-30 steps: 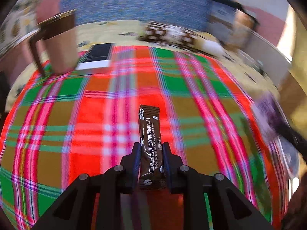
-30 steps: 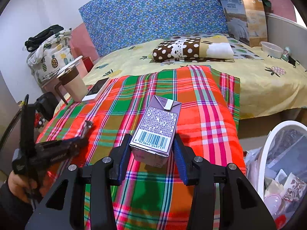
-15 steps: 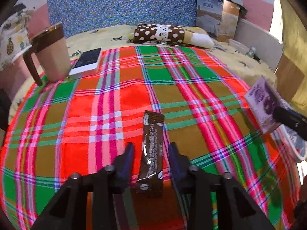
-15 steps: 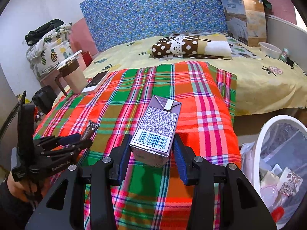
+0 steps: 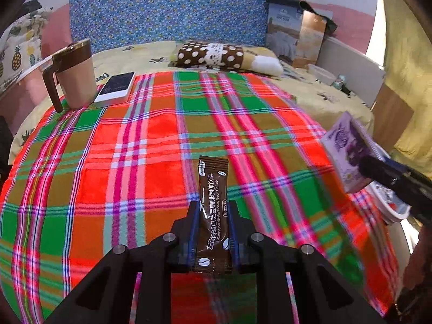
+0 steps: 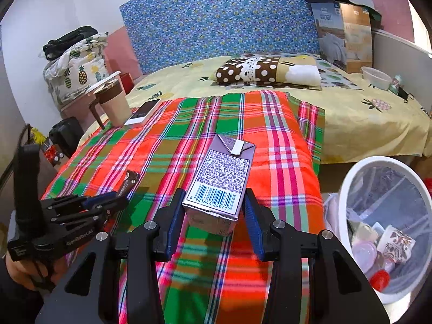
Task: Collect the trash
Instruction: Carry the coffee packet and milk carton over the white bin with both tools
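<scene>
1. The purple drink carton (image 6: 220, 182) sits clamped between the blue pads of my right gripper (image 6: 213, 213), lifted off the plaid blanket (image 6: 189, 124), barcode face toward the camera and folded top pointing away.
2. The brown coffee sachet (image 5: 213, 210) lies lengthwise in my left gripper (image 5: 212, 232); its jaws are closing on it, and the pads already press its long edges. Its free end sticks out ahead over the blanket.
3. I judge this the carry step: both pieces of trash are picked up and neither is in the bin yet.
4. The white-rimmed trash bin (image 6: 348, 189) stands on the floor off the blanket's right edge, lined with a bag and already holding cups and wrappers.
5. Next, as I see it, the right gripper needs to swing right until the carton is above the bin's mouth, then spread its jaws. The left has farther to travel across the blanket and should keep a firm pinch, since a thin sachet can slip.
6. The mug (image 5: 74, 74) and the phone (image 5: 116, 86) at the far left corner look like keepers, not trash.
7. Hard to tell: the bin's bottom and right side are cut off, the carton's underside is hidden, and in the left view the carton and right gripper are blurred.
</scene>
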Tool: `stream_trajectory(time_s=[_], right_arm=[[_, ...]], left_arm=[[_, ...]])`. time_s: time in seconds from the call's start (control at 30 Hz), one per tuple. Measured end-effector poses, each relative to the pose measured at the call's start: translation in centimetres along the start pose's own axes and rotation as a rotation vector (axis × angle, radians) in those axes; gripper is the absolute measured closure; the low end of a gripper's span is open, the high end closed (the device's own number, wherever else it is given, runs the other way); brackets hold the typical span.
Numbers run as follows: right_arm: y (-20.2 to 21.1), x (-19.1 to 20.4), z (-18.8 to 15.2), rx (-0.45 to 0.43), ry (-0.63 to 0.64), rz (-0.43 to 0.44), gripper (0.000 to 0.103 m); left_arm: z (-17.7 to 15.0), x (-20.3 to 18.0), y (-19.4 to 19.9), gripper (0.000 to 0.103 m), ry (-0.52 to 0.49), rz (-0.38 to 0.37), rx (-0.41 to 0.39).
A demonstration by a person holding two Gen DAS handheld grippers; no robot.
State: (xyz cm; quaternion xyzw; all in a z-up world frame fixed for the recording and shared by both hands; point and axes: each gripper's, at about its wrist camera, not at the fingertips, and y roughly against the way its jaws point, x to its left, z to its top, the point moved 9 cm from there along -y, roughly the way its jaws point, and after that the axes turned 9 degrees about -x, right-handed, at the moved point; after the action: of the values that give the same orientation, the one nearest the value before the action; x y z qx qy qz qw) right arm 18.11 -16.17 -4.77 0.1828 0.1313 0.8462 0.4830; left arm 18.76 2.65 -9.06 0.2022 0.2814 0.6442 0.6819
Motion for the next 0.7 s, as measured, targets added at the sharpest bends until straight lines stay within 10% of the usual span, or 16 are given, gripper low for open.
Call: stream_trajectory(time_s=[0.7], right_arm=[[3.9, -2.7, -0.5, -0.054, -0.028, -0.065, 0.059]], left_arm=[[1.0, -7.6, 4.1, 0.083, -0.025, -0.114, -0.061]])
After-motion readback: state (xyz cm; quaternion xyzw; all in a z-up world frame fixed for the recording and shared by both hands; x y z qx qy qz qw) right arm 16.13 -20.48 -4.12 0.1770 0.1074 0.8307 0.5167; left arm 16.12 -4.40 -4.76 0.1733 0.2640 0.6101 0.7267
